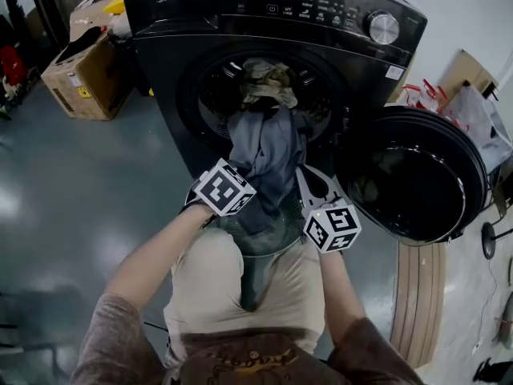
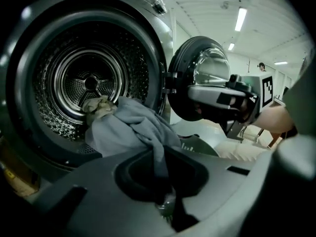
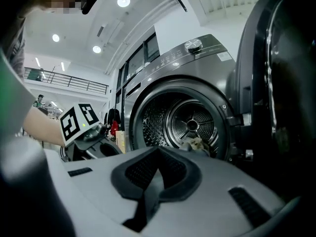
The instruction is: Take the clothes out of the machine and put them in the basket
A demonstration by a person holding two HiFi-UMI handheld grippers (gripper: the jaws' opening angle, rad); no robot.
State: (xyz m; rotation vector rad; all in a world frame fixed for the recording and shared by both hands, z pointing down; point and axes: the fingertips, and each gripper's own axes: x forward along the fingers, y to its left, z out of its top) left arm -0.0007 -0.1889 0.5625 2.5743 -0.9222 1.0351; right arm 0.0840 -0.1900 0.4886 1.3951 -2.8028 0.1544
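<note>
- Two grippers are nearest, just above the basket (image 1: 280, 243), which stands between the person's knees in front of the washing machine (image 1: 200, 10).
- On the left gripper (image 2: 159, 157), the fingers are pinched together on a thin fold of the grey garment (image 1: 264, 155).
- On the right gripper (image 3: 157, 157), the fingers are closed against each other with nothing between them. It sits just right of the hanging cloth.
- Half of the grey garment is out. Its lower end drapes down toward the basket and its upper part lies over the lip of the drum.
- Farther in, a beige garment (image 1: 268, 79) lies in the drum and touches the grey one.
- At the right, the door (image 1: 417, 175) hangs fully open.
- Only a thin fold is held, so the garment's own weight could pull it free and drop it on the floor (image 1: 72, 191) beside the basket.
- If the two pieces are tangled, the beige garment may be dragged out too and fall short of the basket.
</note>
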